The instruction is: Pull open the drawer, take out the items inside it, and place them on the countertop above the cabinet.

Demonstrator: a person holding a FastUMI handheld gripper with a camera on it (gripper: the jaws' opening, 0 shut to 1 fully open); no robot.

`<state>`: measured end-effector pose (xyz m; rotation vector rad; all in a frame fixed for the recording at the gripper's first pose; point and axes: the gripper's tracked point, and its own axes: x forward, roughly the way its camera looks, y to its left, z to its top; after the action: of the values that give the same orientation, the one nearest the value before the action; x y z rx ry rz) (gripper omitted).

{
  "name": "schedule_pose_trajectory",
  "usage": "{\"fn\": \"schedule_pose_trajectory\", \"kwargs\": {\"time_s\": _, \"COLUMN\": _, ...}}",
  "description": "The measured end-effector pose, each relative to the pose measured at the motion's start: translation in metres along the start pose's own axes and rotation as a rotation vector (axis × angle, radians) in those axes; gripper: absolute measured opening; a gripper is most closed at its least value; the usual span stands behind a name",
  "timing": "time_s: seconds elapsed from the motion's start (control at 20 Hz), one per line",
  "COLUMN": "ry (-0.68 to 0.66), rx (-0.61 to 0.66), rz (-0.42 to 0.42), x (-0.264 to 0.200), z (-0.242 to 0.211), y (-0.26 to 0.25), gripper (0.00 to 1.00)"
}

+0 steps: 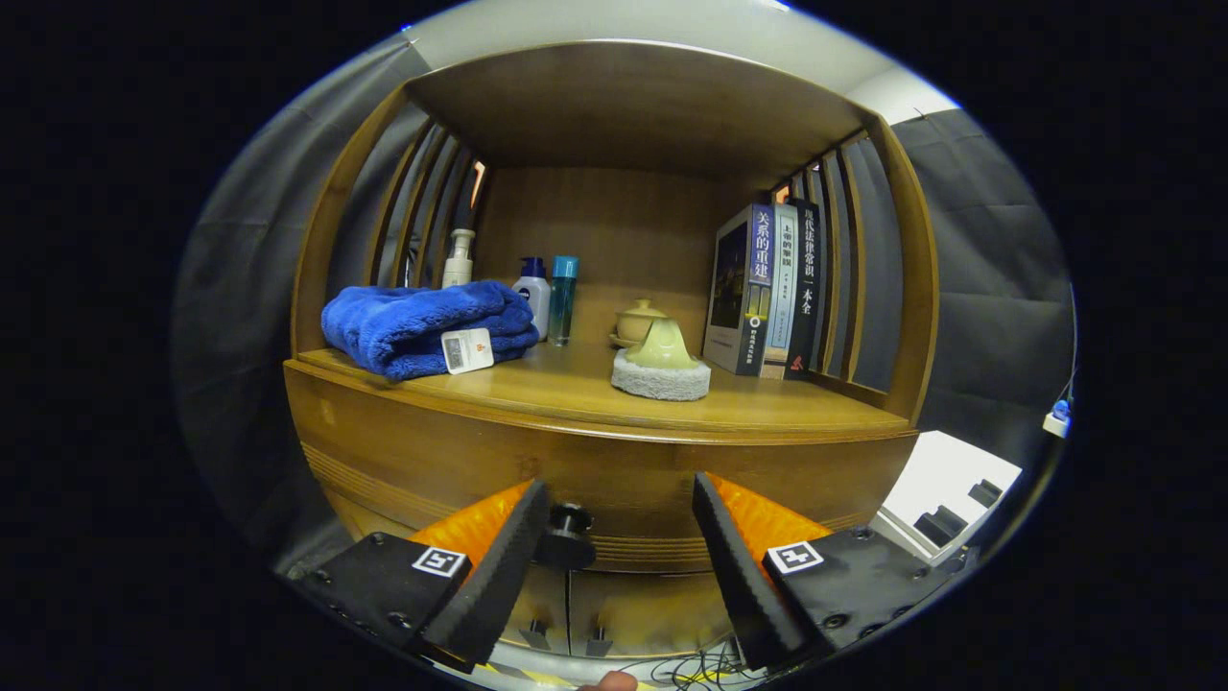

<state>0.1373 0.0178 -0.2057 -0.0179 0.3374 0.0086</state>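
hovering wide open and empty, the tool faces the closed drawer; its knob sits between the fingers.

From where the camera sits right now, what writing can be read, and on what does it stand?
"关系的重建": spine of the left book.
"现代法律常识一本全": spine of the right book.
Middle book: spine text too small to read.
White tag on the blue towel: too blurred to read.
Bottles: print too small to read.
The open gripper, with the drawer knob between its fingers, carries only square markers, no words.
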Motion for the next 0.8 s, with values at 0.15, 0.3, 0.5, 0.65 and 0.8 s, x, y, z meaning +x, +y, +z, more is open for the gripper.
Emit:
{"fn": "schedule_pose_trajectory", "kwargs": {"time_s": 0.15, "ry": -0.031, "rx": 0.001, "rz": 0.015, "x": -0.025, "z": 0.014, "y": 0.006, "gripper": 0.98}}
{"fn": "schedule_pose_trajectory", "kwargs": {"time_s": 0.3, "ry": -0.07, "rx": 0.016, "rz": 0.029, "x": -0.051, "z": 0.034, "y": 0.011, "gripper": 0.98}}
{"fn": "schedule_pose_trajectory", "kwargs": {"time_s": 0.5, "ry": -0.109, "rx": 0.033, "rz": 0.03, "x": -0.088, "z": 0.062, "y": 0.007, "gripper": 0.98}}
{"fn": "schedule_pose_trajectory", "kwargs": {"time_s": 0.65, "ry": -0.14, "rx": 0.043, "rz": 0.027, "x": -0.116, "z": 0.082, "y": 0.003, "gripper": 0.98}}
{"fn": "schedule_pose_trajectory", "kwargs": {"time_s": 0.8, "ry": -0.147, "rx": 0.041, "rz": 0.029, "x": -0.139, "z": 0.094, "y": -0.001, "gripper": 0.98}}
